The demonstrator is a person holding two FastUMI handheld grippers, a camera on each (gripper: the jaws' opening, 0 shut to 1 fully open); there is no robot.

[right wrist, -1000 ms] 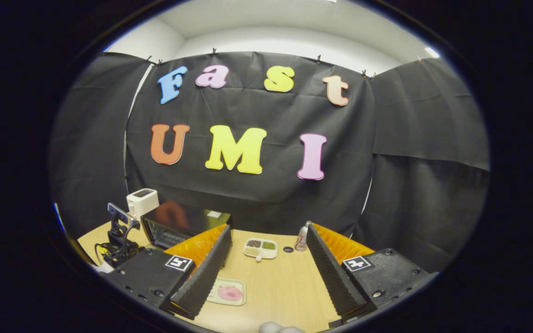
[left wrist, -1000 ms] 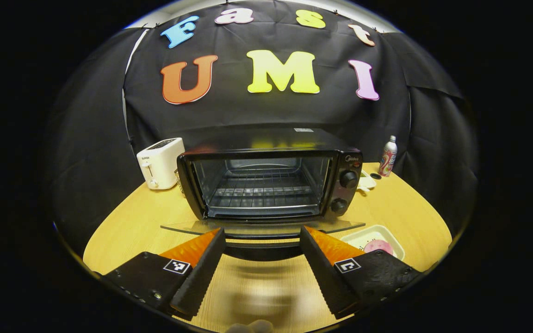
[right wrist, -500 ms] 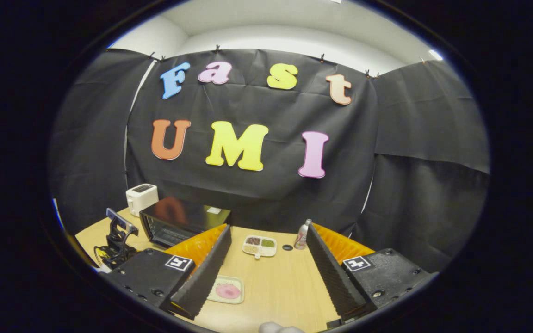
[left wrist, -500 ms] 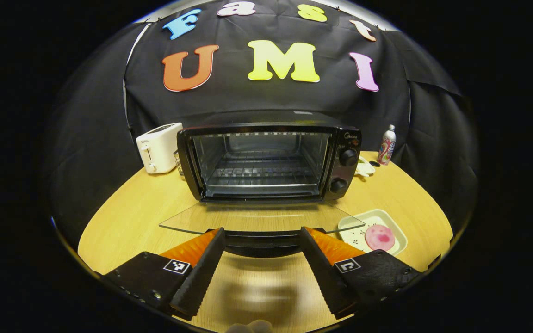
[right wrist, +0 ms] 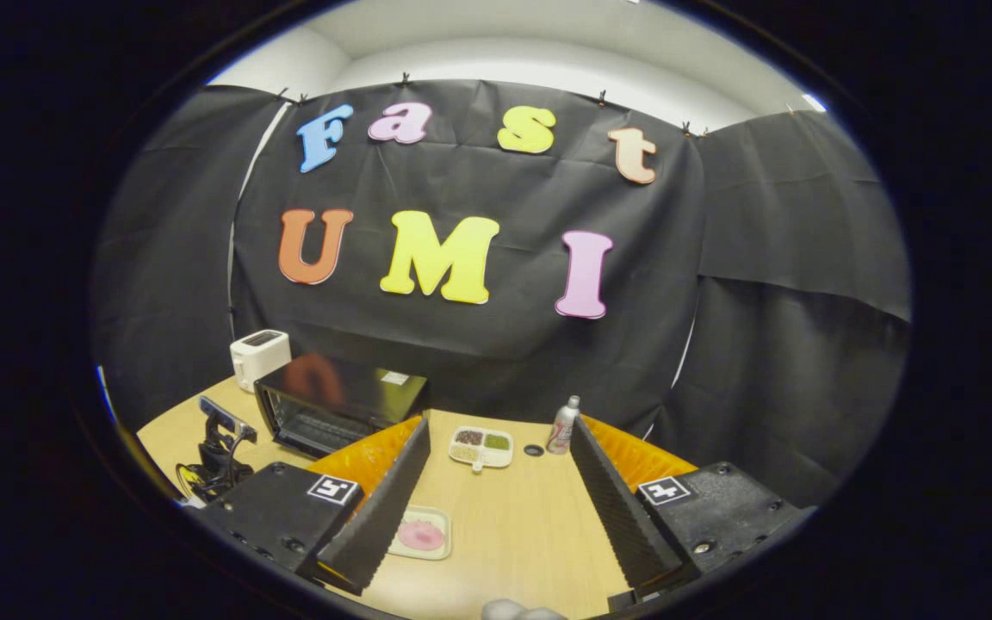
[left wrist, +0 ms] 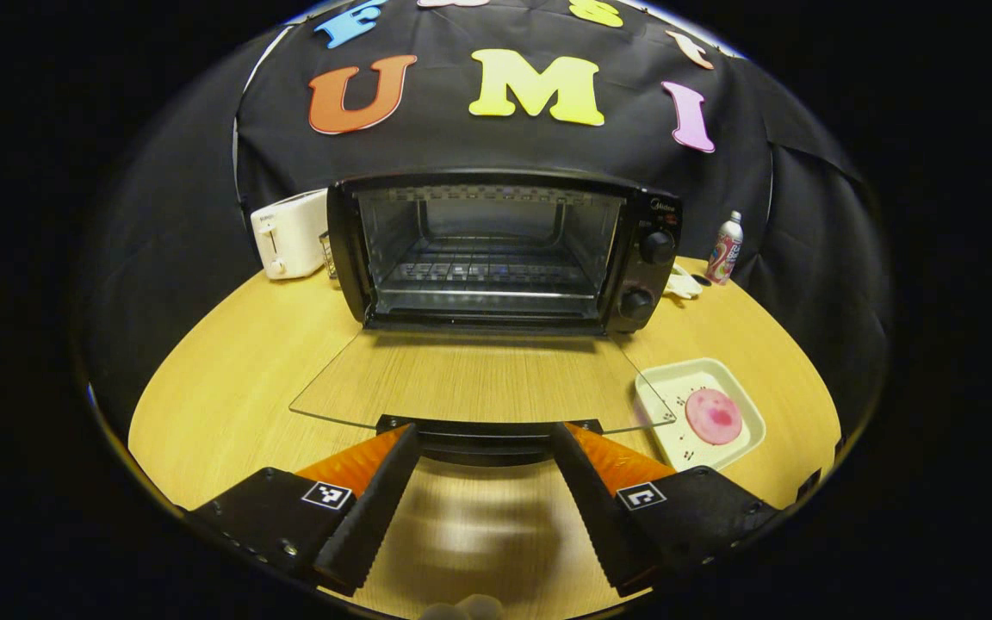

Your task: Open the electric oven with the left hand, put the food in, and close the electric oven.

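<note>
Oven point(left wrist: 496, 250) door point(left wrist: 474, 379) lies flat open; left gripper point(left wrist: 483, 452) fingers wide astride its handle point(left wrist: 483, 443); right gripper point(right wrist: 500, 499) fingers wide, empty.

The black electric oven point(left wrist: 496, 250) gapes wide, its wire rack point(left wrist: 487, 271) bare. Its flat glass door point(left wrist: 474, 379) covers the worktop point(left wrist: 229, 362) before it. A white toaster point(left wrist: 289, 232) flanks it left, a white tray with pink food point(left wrist: 703, 413) right.

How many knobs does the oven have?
2. Both sit on the oven's right-hand panel in the left gripper view: the upper knob and the lower knob just beneath it. None seems hidden.
</note>
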